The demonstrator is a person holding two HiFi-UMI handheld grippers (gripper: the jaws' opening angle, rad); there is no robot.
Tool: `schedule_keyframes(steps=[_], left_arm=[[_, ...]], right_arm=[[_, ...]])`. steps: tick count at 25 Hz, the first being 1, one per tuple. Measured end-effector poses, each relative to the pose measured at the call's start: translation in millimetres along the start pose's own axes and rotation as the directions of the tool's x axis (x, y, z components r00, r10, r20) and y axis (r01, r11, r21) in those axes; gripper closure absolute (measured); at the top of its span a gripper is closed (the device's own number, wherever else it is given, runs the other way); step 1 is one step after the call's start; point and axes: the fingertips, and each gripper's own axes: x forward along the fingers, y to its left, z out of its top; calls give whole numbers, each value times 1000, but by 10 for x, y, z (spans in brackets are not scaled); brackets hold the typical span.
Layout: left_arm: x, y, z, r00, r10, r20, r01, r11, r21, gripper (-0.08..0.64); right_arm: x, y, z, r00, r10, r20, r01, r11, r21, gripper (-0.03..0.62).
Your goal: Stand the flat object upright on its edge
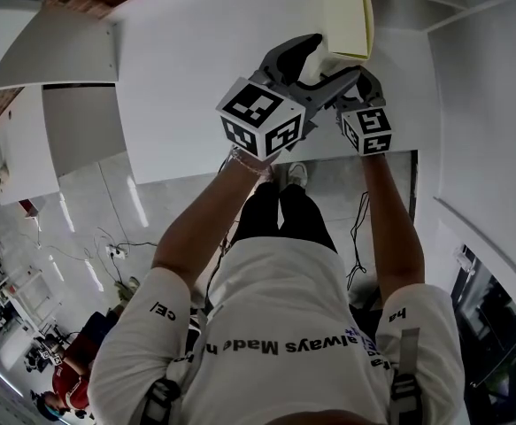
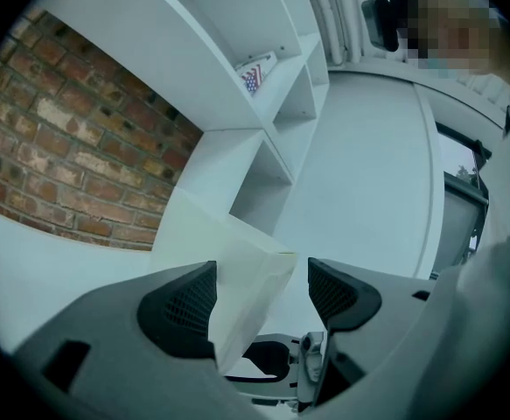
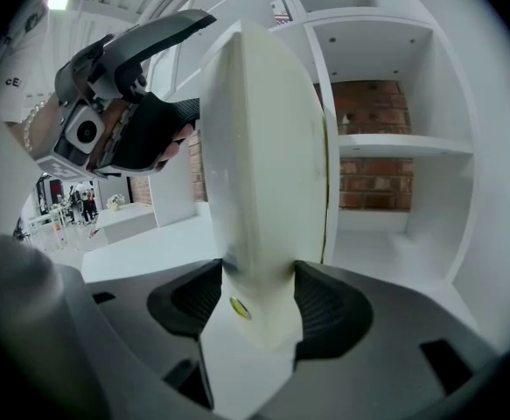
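The right gripper is clamped on the slab, both pads pressing its faces near one end; in its view the cream slab rises edge-on, narrow side toward the camera. The left gripper stands wide; a corner of the slab lies between its jaws, close against one pad with a clear gap to the other, so it gives no real support. In the head view the slab hangs over the white table, near its far side; whether its lower edge touches the top I cannot tell.

The main risk is a pivot; one pair of pads near an end carries everything, and most of the slab reaches away from them, so it may swing in the grip and come down tilted. A tilted edge would probably land on a corner; the slab would then fall flat once let go. The edge looks thin and the table smooth; even set square, it could slide or tip at a careless release. The left jaws may also knock it; closing on the corner off-centre would twist it against the right grip.
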Motion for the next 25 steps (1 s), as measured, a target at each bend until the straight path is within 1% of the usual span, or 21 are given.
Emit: schedule_keyframes(steps=[7,13,20,25], left_arm=[[402,222,102,999,-12,-34,14,998,62,229],[650,405,256,999,3,-35,0,996,90,229],[835,727,393,999,20,-47,-14,991,132,229],[898,791,457,998,17,-59,-8,987,159,235]], right_arm=[[191,-400,133,998,-71,2,71,997,-6,357],[358,-625,291,991,-130,1,130,991,-2,357],[649,-856,430,979,-203,-14,203,979,3,357],[726,-874,509,980,-200,-16,199,979,-37,350]])
